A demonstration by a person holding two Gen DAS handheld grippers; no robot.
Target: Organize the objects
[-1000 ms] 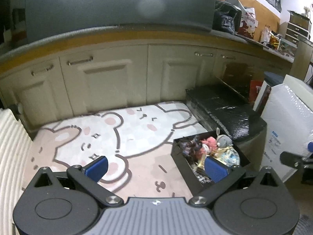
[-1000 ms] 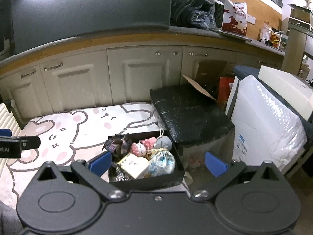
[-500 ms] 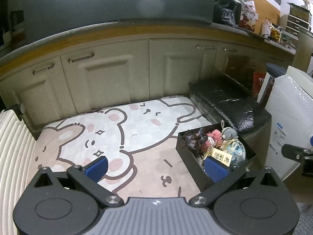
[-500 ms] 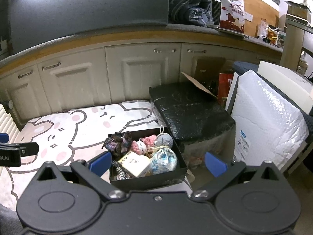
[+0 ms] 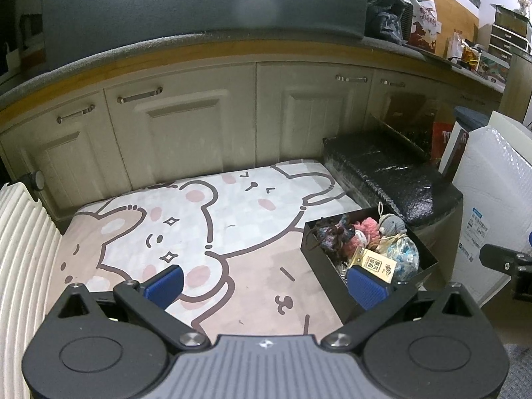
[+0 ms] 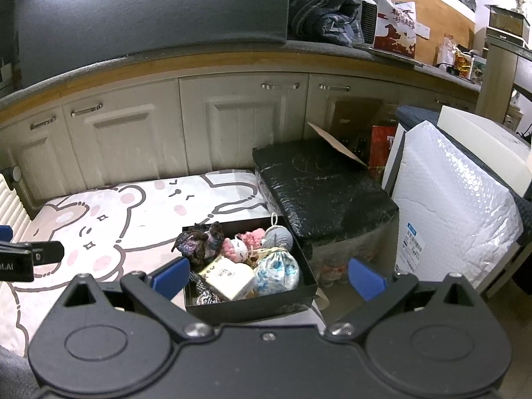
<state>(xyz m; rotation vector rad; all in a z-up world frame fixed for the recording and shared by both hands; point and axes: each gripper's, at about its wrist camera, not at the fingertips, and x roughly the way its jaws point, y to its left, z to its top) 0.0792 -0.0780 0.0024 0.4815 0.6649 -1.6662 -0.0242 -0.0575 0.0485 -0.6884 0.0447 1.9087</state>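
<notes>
A black open box [image 6: 292,297] sits on the right edge of a bear-print mat [image 6: 133,226]; it also shows in the left wrist view [image 5: 319,262]. It holds a dark crochet piece [image 6: 199,241], a pink crochet toy [image 6: 241,244], a grey ball [image 6: 277,236], a blue floral pouch [image 6: 276,271] and a cream tagged packet [image 6: 229,276]. My right gripper [image 6: 267,277] is open and empty, above the box's near side. My left gripper [image 5: 264,287] is open and empty over the mat [image 5: 199,232], its right finger in front of the box's left wall.
Cream cabinets [image 5: 199,133] line the back under a countertop. A black wrapped bin [image 6: 319,186] stands right of the box, with a white bubble-wrapped package [image 6: 452,206] beyond. A white ribbed object [image 5: 20,259] borders the mat's left side.
Both grippers have risen and pulled back slightly, so the mat and box look a little farther. Jaws stay open and nothing was picked up.
</notes>
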